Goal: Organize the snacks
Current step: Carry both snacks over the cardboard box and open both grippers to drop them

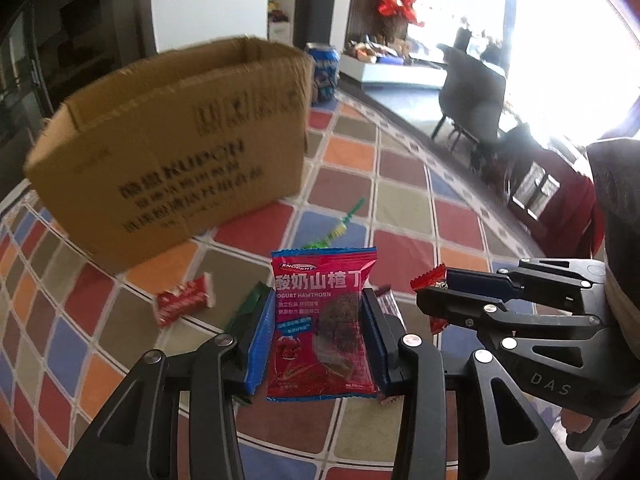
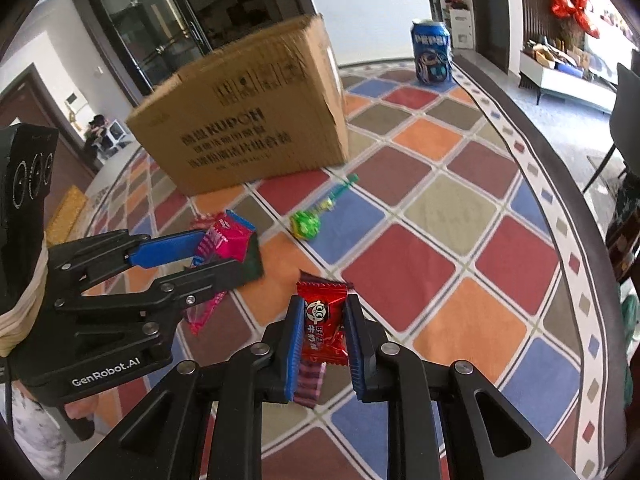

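The left gripper (image 1: 320, 320) pinches a pink snack packet (image 1: 322, 324) and the right gripper (image 2: 322, 330) a red candy (image 2: 322, 320), both ahead-short of the cardboard box (image 2: 248, 116); slick wrappers could slip mid-carry.

On the table covered by a multicoloured checked cloth (image 2: 460, 208), an open brown cardboard box (image 2: 248, 112) stands at the back, a blue Pepsi can (image 2: 432, 52) behind it to the right, a green-wrapped lollipop (image 2: 308, 222) lying before the box.
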`<state>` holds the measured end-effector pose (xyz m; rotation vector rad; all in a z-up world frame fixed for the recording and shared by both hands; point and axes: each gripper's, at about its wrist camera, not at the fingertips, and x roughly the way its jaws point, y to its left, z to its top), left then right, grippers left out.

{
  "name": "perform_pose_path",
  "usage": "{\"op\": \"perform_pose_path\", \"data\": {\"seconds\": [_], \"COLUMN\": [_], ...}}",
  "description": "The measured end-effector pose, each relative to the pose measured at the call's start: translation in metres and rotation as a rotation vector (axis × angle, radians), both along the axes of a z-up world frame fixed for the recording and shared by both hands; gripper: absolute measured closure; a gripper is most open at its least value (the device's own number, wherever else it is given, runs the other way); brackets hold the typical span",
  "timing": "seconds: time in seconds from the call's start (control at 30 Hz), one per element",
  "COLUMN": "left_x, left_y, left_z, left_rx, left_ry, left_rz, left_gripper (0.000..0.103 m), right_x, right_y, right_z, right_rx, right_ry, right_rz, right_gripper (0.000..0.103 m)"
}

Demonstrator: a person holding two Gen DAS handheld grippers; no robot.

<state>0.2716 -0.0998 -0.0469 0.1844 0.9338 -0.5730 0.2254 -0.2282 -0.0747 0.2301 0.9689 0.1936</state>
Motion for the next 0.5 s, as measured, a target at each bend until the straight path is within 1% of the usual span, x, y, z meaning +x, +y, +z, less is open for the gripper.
{"op": "perform_pose_path", "data": {"seconds": [0.27, 0.5], "left_x": [0.006, 0.017], "left_y": [0.020, 0.040], "left_z": [0.036, 0.064], "left_rx": [-0.061, -0.095], "left_ry": [-0.073, -0.135], "left_rz": [0.061, 0.131], "left_gripper": [0.062, 0.062], "right_x": [0.012, 0.026], "right_y": [0.009, 0.019], "right_z": [0.036, 0.063], "right_rx": [0.016, 0.040], "right_ry": [-0.102, -0.178], "right_rz": [0.018, 0.029], "right_gripper": [0.082, 0.082]}}
